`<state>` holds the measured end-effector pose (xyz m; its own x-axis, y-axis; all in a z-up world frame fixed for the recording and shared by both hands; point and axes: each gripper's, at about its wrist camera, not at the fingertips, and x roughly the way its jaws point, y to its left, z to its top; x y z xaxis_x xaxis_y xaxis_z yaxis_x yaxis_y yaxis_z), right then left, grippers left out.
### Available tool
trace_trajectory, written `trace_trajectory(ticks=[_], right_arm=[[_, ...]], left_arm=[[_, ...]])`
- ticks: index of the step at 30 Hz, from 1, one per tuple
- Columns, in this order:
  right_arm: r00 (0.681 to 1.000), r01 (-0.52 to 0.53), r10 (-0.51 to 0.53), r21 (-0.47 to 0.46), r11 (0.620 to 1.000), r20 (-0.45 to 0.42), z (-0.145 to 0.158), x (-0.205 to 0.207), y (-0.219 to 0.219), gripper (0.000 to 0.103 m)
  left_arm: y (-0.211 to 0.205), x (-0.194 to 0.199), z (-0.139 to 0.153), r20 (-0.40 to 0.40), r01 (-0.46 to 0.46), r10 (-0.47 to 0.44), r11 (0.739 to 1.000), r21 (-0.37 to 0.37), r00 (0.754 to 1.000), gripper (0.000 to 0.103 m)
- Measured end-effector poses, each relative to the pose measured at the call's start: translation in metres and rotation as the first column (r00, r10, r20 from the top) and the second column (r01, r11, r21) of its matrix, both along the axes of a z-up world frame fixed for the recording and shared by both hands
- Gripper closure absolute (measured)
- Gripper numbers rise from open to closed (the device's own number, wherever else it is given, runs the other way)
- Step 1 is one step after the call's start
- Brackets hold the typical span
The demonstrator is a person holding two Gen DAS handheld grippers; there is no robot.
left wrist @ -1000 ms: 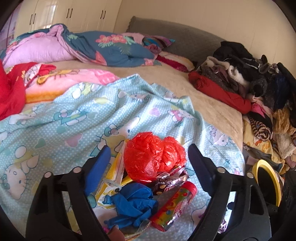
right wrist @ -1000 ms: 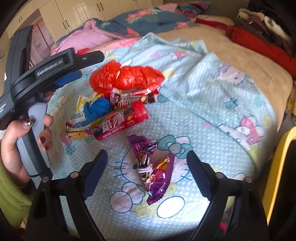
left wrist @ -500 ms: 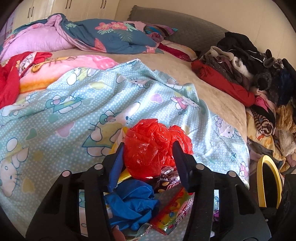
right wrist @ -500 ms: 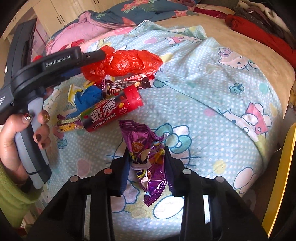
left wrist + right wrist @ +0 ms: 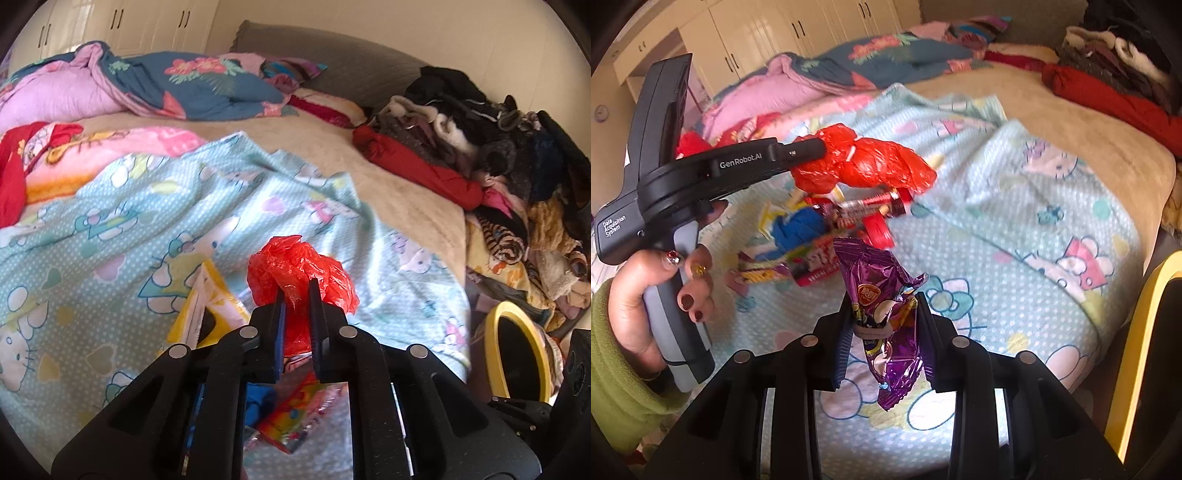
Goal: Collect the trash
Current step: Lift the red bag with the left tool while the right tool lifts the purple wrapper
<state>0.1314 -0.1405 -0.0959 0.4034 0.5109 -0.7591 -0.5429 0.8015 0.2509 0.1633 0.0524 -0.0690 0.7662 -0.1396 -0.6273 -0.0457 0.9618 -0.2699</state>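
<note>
My left gripper (image 5: 295, 291) is shut on a crumpled red plastic bag (image 5: 295, 266) and holds it above the bed; the bag also shows in the right wrist view (image 5: 864, 166), at the left gripper's tip (image 5: 812, 147). My right gripper (image 5: 881, 299) is shut on a purple snack wrapper (image 5: 882, 295), lifted off the sheet. On the Hello Kitty sheet (image 5: 997, 258) lie a blue glove (image 5: 798, 225), a red candy tube (image 5: 827, 262), a chocolate bar wrapper (image 5: 868, 206) and a yellow wrapper (image 5: 207, 306).
A yellow-rimmed black bin (image 5: 517, 354) stands at the bed's right side; its rim shows in the right wrist view (image 5: 1145, 332). A pile of clothes (image 5: 498, 147) covers the right of the bed. Quilts (image 5: 147, 88) lie at the back.
Both grippers closed from wide open: the left onto the red bag, the right onto the purple wrapper. Both items are now lifted off the sheet.
</note>
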Motion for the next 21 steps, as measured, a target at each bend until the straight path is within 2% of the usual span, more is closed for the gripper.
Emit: trace_trajectory(ticks=[13, 21], right_arm=[[0.998, -0.001, -0.003, 0.065, 0.998, 0.063, 0.034, -0.010, -0.010, 0.073], [0.994, 0.021, -0.031, 0.094, 0.995, 0.104, 0.051, -0.014, -0.025, 0.073]], left_arm=[[-0.021, -0.020, 0.040, 0.091, 0.042, -0.042, 0.999, -0.006, 0.995, 0.097], [-0.033, -0.026, 0.055, 0.113, 0.057, -0.056, 0.998, -0.001, 0.992, 0.097]])
